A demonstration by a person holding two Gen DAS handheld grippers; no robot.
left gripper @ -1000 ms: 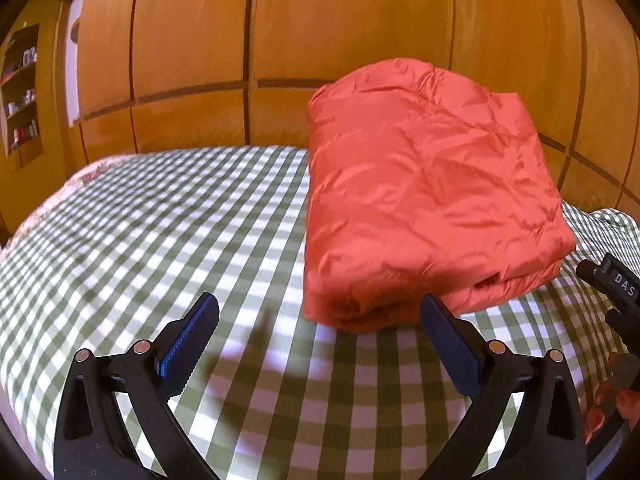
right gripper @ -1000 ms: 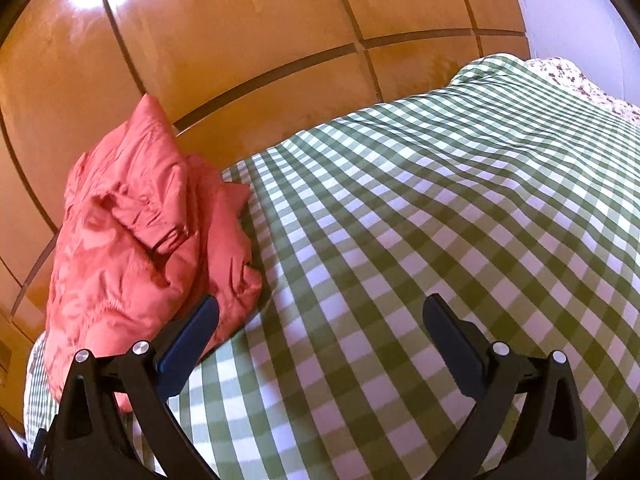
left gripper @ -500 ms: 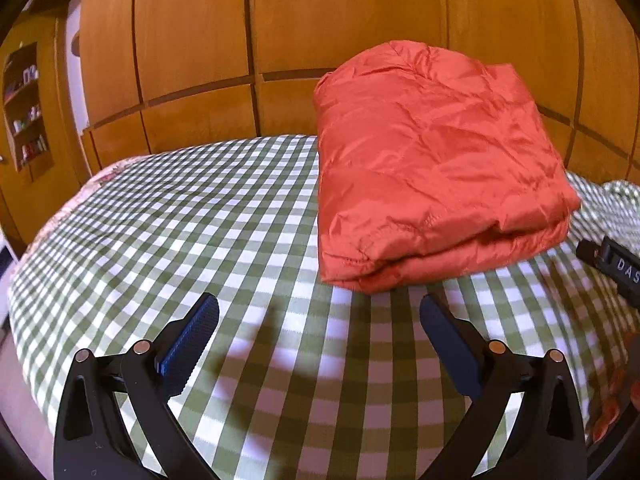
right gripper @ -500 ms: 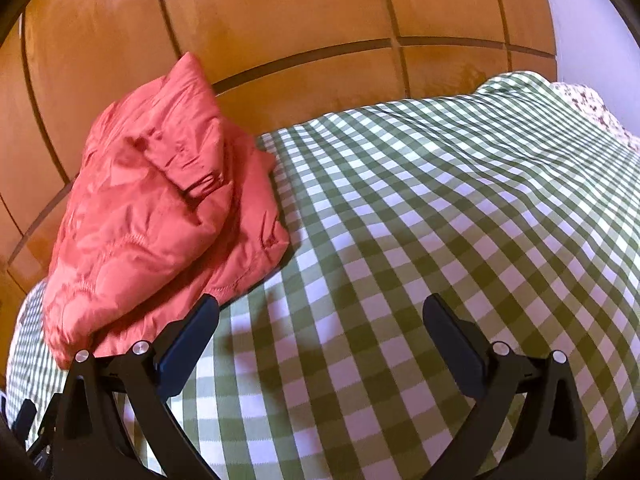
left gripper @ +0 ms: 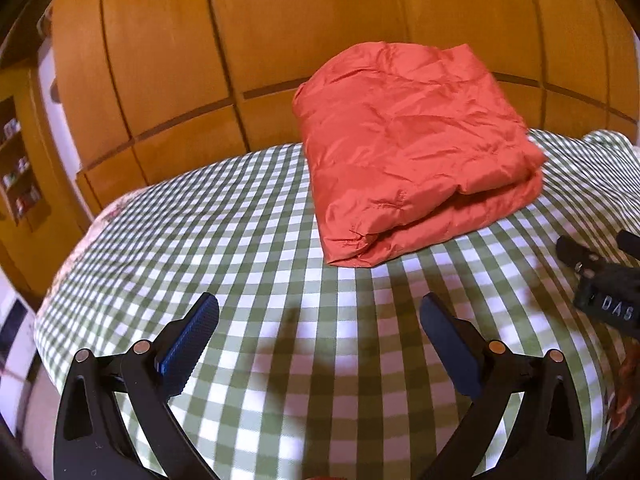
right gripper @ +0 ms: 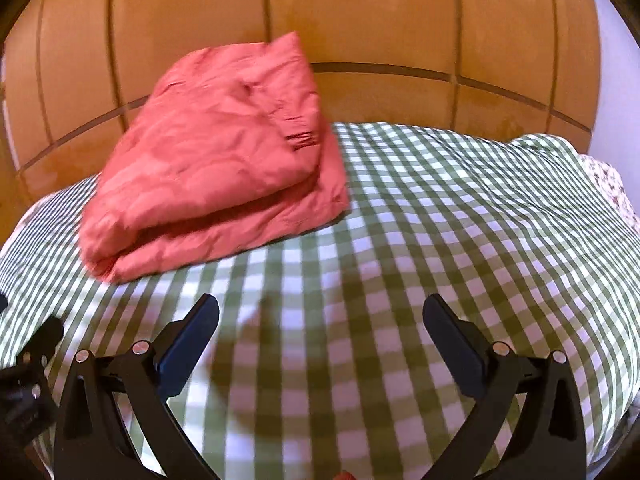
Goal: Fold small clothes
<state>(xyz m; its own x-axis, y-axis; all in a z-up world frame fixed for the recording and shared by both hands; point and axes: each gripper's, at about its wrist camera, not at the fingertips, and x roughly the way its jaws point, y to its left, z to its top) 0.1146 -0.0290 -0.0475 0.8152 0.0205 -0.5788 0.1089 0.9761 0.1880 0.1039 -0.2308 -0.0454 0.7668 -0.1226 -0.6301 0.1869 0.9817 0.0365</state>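
A folded orange-red puffy jacket (left gripper: 412,148) lies on the green checked bed cover (left gripper: 240,248), close to the wooden headboard. In the right wrist view the same jacket (right gripper: 216,168) sits left of centre, slightly blurred. My left gripper (left gripper: 319,320) is open and empty, hovering over the cover well short of the jacket's near edge. My right gripper (right gripper: 321,322) is open too, empty, with the jacket ahead and to its left. The right gripper's black body (left gripper: 604,284) shows at the right edge of the left wrist view.
Wooden headboard panels (left gripper: 280,40) rise right behind the jacket. A shelf unit (left gripper: 16,164) stands at far left. The bed's left edge (left gripper: 52,304) drops off nearby. A floral fabric (right gripper: 608,184) peeks out at the bed's right side. Part of the left gripper (right gripper: 24,384) shows lower left.
Both grippers have drawn back from the jacket and stayed open. The jacket now sits farther ahead, and the right wrist view has swung to face the headboard squarely.
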